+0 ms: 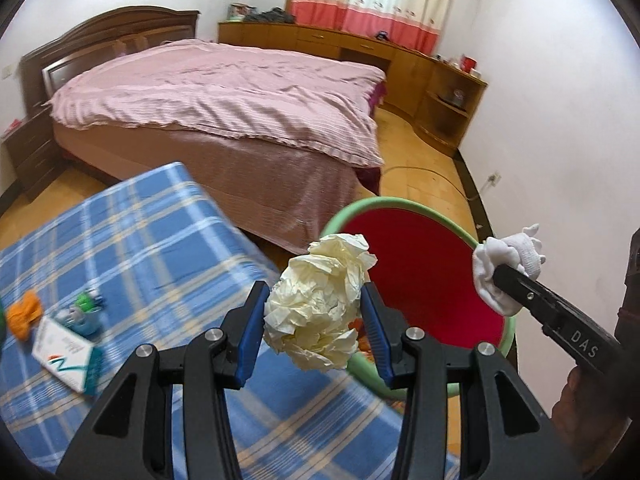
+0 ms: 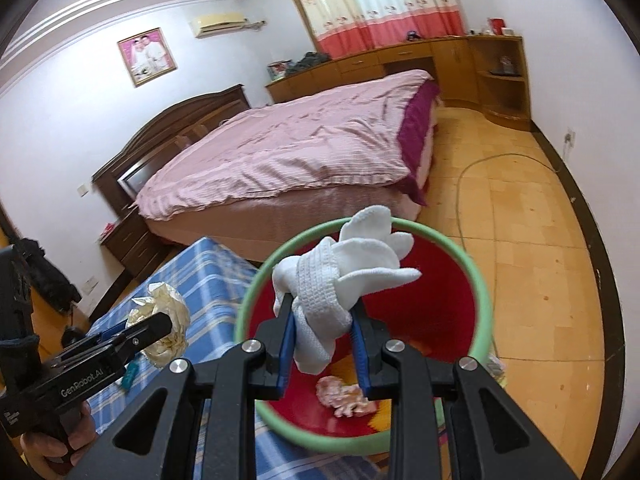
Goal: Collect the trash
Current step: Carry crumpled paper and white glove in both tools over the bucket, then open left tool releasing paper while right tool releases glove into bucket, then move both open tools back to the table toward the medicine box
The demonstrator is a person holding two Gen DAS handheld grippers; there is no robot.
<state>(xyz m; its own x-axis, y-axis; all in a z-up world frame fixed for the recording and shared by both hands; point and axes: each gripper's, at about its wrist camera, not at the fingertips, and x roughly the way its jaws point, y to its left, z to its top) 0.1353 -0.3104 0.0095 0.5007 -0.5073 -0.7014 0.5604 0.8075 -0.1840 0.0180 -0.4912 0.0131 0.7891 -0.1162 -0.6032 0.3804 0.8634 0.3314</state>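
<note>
In the left wrist view, the left gripper [image 1: 314,314] is clamped on a crumpled cream paper wad [image 1: 318,304], held at the near rim of the green-rimmed red bin [image 1: 420,280].

In the right wrist view, the right gripper [image 2: 325,350] pinches a white glove [image 2: 344,280] above the bin's opening, where a pink scrap [image 2: 342,396] lies inside.

The left gripper [image 1: 314,312] points forward and downward, its blue-padded jaws partly apart and pressed on either side of a crumpled wad of cream paper [image 1: 316,304]. The right gripper [image 2: 324,332] tilts downward too, its jaws narrower and clamped on a bunched white glove [image 2: 344,272]. A hand [image 2: 44,446] wraps the left gripper's handle; fingers [image 1: 576,396] grasp the right gripper's handle.
</note>
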